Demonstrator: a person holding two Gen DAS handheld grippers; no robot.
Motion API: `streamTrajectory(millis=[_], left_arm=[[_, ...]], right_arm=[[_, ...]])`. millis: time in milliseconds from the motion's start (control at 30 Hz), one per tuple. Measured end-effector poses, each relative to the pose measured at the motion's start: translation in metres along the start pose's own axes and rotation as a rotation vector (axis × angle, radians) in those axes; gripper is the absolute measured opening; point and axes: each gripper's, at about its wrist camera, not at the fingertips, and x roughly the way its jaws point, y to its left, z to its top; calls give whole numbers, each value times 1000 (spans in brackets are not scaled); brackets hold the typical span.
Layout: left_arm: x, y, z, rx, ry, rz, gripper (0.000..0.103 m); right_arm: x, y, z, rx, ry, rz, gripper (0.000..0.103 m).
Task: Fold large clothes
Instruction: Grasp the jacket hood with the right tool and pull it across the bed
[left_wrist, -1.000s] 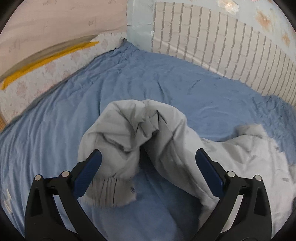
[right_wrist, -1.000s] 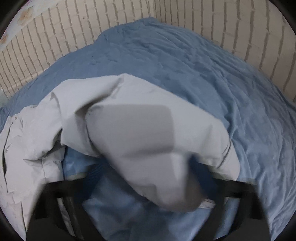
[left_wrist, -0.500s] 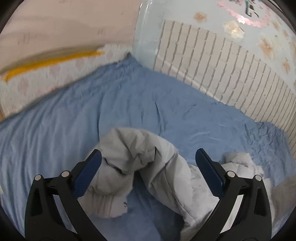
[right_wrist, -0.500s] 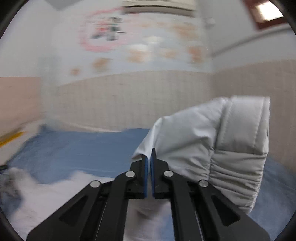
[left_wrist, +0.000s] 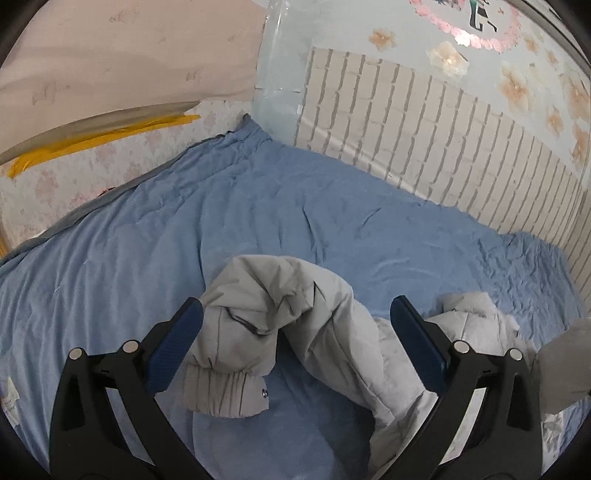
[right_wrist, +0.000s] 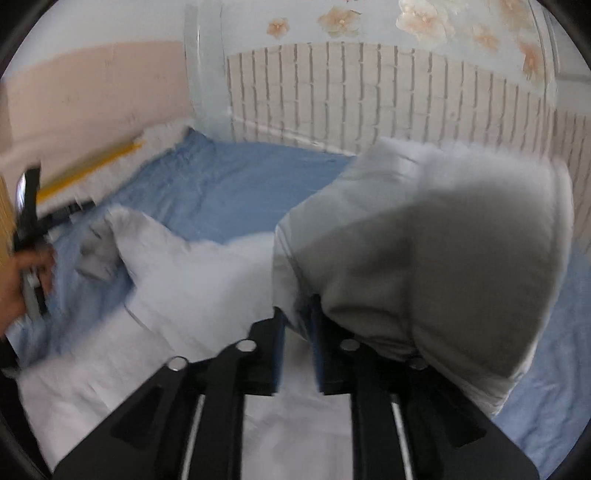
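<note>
Left wrist view: left gripper (left_wrist: 295, 328) wide and empty, raised slightly since a second ago above the grey jacket (left_wrist: 280, 317) sleeve crumpled on the blue bed (left_wrist: 258, 206). Right wrist view: right gripper (right_wrist: 297, 321), jaws opening, second sleeve (right_wrist: 424, 251) between them, swung across over the jacket body, so that fold is likely being released.

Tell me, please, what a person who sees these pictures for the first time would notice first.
First comes the pale grey padded jacket, lying crumpled on the blue bedsheet that fills the bed. In the right wrist view, a sleeve of it hangs large and blurred over the right gripper, whose jaws are opening with fabric between them. The left gripper stands wide open above the other sleeve's elastic cuff, and a brick-pattern wall stands behind the bed.
</note>
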Motion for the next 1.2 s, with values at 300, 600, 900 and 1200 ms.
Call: streamTrajectory(millis=[300,600,900,1200], left_arm=[[-20,-24,-11,61,-3,-32,100],[-65,-97,-39,288,-75,-154,100],[-174,-252,-132,545,-31,-477,100],[-186,-363,-216,462,148,-411,100]], right_arm=[[-60,9,0,-23,-125,-93,101],[-164,-163,-28,369,-336,-462,101],[-118,-282,-75,627,-155,-418,101],[-68,-307,-103,659,-58,-342,101]])
